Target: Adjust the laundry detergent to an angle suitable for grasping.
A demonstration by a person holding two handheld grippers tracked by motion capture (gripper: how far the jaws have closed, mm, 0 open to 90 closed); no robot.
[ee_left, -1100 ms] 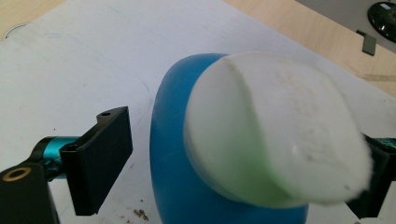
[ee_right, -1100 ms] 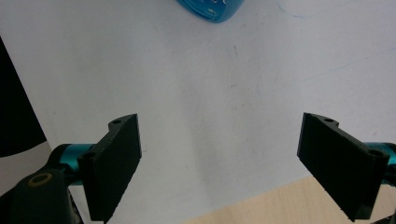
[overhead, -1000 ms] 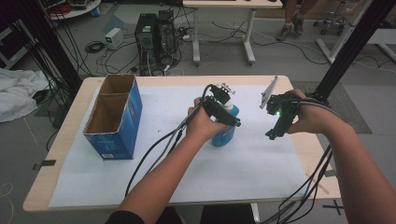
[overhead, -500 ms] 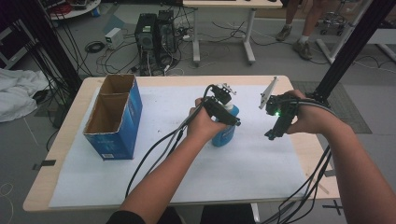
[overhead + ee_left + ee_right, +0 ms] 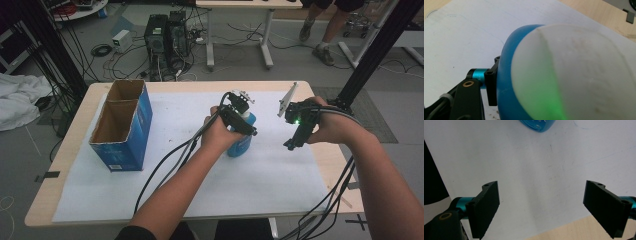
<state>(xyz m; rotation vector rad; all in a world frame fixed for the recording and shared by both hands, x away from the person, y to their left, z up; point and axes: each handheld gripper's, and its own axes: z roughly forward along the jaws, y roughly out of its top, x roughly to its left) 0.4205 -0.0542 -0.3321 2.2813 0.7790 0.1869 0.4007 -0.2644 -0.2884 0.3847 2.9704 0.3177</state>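
A blue bottle [image 5: 241, 144] with a white upper part [image 5: 579, 75] stands on the white paper near the table's middle. My left gripper [image 5: 244, 128] reaches onto it from above. Its jaws have just been closing on the bottle, and one black finger [image 5: 491, 87] presses the blue side in the left gripper view; the other finger is hidden behind the bottle. To the right, my right gripper [image 5: 290, 145] hangs a little above the paper. It stands open [image 5: 541, 207] with nothing between its fingers, and an edge of the blue bottle [image 5: 537, 125] lies ahead of it.
An open blue cardboard box [image 5: 122, 127] stands at the table's left. White paper [image 5: 200, 185] covers most of the wooden table [image 5: 345, 185]. Cables trail from both grippers over the front edge. Computer towers [image 5: 167, 35] and a person's legs [image 5: 325, 30] are beyond the table.
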